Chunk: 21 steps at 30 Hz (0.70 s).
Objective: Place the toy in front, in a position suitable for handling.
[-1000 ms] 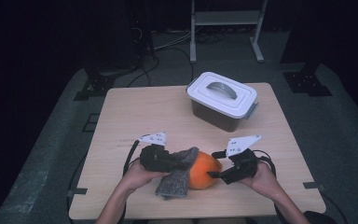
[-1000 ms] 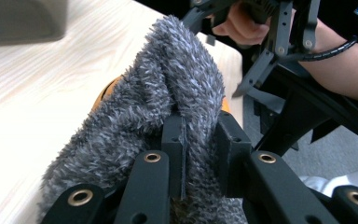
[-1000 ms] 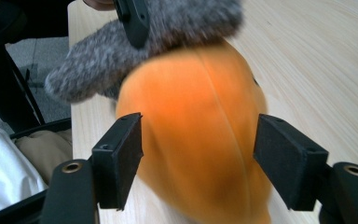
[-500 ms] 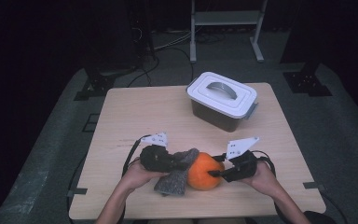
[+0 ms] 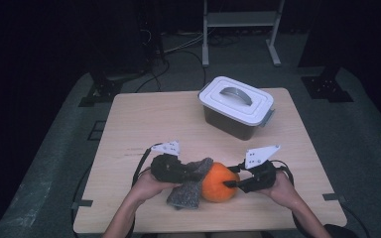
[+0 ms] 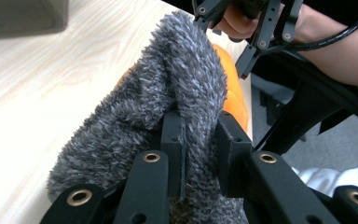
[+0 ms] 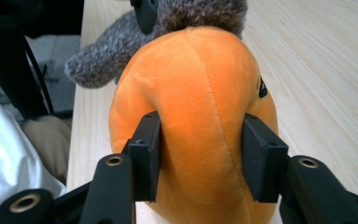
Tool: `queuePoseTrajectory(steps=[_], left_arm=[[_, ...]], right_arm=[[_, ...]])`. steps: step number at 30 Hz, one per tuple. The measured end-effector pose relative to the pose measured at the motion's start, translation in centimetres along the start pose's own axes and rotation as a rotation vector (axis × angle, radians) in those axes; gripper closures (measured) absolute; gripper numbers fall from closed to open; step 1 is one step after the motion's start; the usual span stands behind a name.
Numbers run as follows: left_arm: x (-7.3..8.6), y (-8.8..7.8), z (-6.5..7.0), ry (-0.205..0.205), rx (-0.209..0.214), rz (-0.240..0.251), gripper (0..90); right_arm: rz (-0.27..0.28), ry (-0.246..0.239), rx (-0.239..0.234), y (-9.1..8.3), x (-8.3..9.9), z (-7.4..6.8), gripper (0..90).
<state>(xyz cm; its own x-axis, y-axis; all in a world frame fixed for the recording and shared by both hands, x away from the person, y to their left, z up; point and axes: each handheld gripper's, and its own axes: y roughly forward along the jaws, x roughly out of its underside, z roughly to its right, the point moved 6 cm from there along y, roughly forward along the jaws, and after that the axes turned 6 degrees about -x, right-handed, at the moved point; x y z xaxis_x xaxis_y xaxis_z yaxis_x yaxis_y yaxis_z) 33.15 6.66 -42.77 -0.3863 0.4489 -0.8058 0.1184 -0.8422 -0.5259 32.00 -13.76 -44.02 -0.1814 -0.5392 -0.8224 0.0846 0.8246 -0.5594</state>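
An orange plush toy (image 5: 219,182) lies near the table's front edge, partly under a fuzzy grey cloth (image 5: 188,191). My left gripper (image 5: 194,171) is shut on a fold of the grey cloth (image 6: 168,107), whose pile bulges between the pads. From the right, my right gripper (image 5: 226,177) has just been closing and its pads now dent the sides of the orange plush (image 7: 200,107). In the left gripper view the orange plush (image 6: 230,88) peeks out behind the cloth, with the right gripper (image 6: 223,28) beyond it.
A dark bin with a white lid and grey handle (image 5: 236,105) stands at the back right of the wooden table (image 5: 144,119). The person's forearms come in over the front edge. Cables and stand legs lie on the floor beyond the table.
The right gripper has moved slightly left and closed in on the orange plush. The left gripper and grey cloth have stayed put.
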Motion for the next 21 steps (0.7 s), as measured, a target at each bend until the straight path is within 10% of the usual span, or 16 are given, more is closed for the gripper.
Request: queuePoseTrajectory(steps=[10,21], left_arm=[[-1.3,-2.9,0.3,0.032,-0.038,0.051,75.7],[0.6,-0.7,-0.9,-0.041,-0.016,0.030,74.6]], right_arm=[[0.107,0.015,-0.068,1.5,-2.5,-0.2,57.8],[0.029,0.031,-0.039,0.5,0.1,1.0,48.1]])
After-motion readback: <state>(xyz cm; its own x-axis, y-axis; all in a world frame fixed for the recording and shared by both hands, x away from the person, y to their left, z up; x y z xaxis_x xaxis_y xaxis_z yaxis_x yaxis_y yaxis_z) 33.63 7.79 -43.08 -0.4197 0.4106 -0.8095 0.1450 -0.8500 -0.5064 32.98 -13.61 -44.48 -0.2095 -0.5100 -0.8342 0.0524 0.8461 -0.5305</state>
